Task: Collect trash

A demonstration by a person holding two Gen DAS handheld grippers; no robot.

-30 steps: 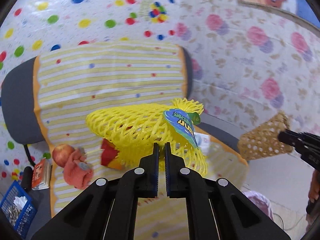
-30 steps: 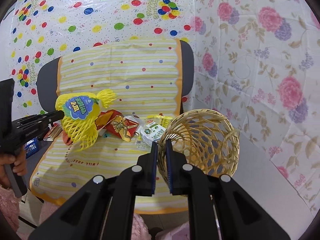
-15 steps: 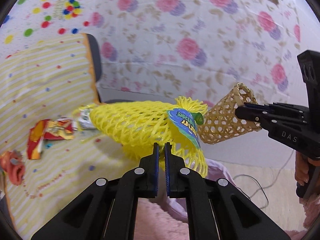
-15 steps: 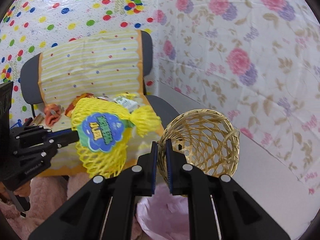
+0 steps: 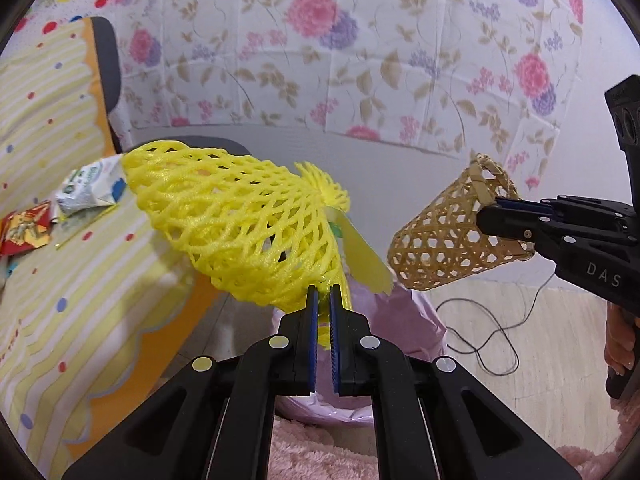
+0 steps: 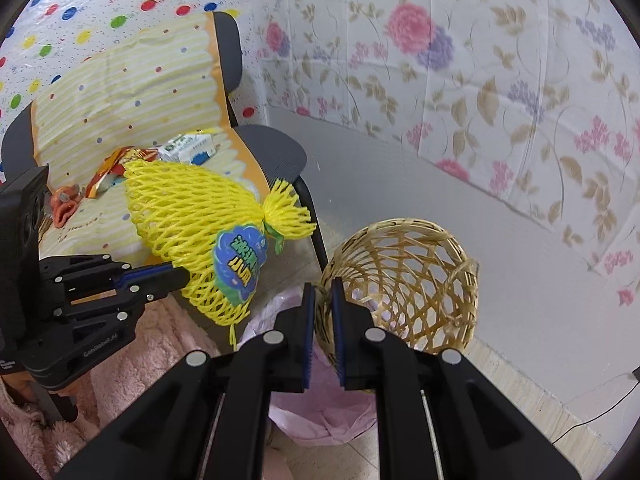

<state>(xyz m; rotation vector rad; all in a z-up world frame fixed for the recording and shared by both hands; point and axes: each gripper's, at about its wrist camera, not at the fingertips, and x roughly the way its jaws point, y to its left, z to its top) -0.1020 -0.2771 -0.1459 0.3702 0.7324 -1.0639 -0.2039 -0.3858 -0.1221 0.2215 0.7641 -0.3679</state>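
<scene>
Yellow net bag [image 5: 244, 224]: centre of the left wrist view, held in the air; long axis runs from its open end at upper left down to the knotted tuft at right; a blue-green label [image 6: 239, 264] hangs near the tuft.
Left hand-held gripper [image 5: 324, 300]: pressed nearly together, pinching the net's lower edge.
Woven basket [image 6: 404, 280]: lower centre of the right wrist view, tilted, mouth facing the camera.
Right hand-held gripper [image 6: 323, 300]: nearly closed, pinching the basket's rim.
Pink bag [image 6: 320, 404]: below both, on the floor.
Chair [image 6: 276, 152]: upper left, wrappers [image 5: 28, 228] lying on its striped cover.
</scene>
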